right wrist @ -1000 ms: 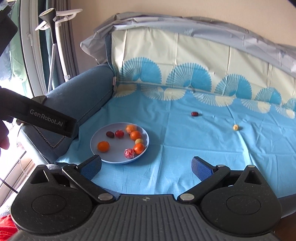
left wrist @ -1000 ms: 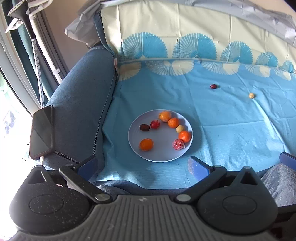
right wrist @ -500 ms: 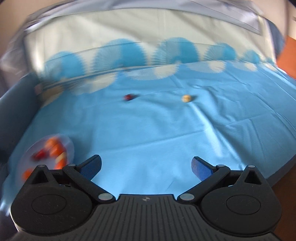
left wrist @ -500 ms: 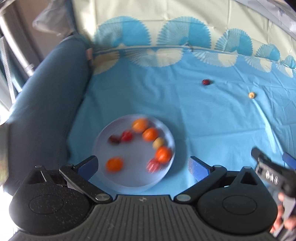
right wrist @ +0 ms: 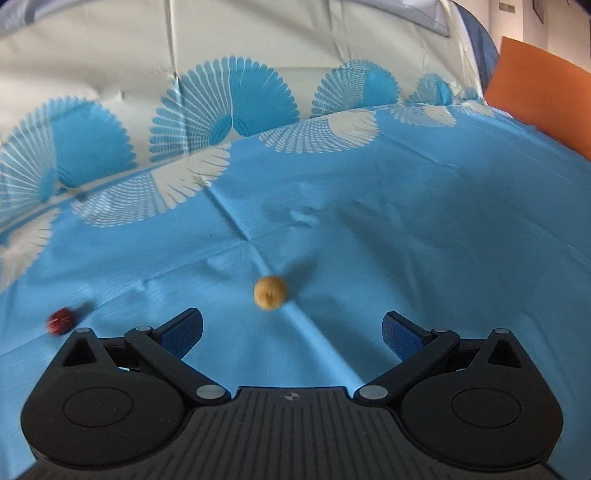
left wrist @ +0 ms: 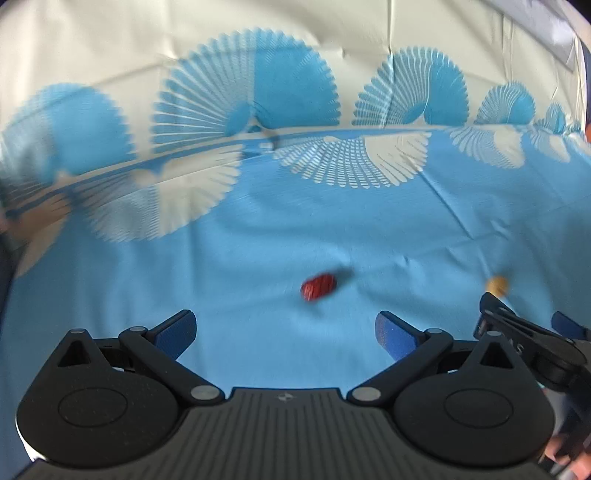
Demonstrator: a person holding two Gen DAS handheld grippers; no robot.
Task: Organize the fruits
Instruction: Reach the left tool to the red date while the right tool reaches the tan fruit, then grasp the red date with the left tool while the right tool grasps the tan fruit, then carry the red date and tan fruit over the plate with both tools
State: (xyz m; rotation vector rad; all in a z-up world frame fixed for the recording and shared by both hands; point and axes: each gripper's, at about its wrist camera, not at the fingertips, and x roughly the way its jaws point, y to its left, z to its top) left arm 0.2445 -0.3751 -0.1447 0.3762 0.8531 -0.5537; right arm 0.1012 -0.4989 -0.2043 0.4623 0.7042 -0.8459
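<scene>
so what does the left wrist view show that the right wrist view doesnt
Only the left wrist view shows the right claw coming in at the lower right edge, plus the left claw itself, open. Only the right wrist view shows the orange panel at the upper right and the right claw's own open fingers. Both show the red fruit and the tan round fruit lying apart on the blue sheet.

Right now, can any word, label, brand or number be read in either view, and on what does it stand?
Nothing is legible.
Pale lettering on the side of the right gripper: too blurred to read.
Small wall sign: too small to read.
</scene>
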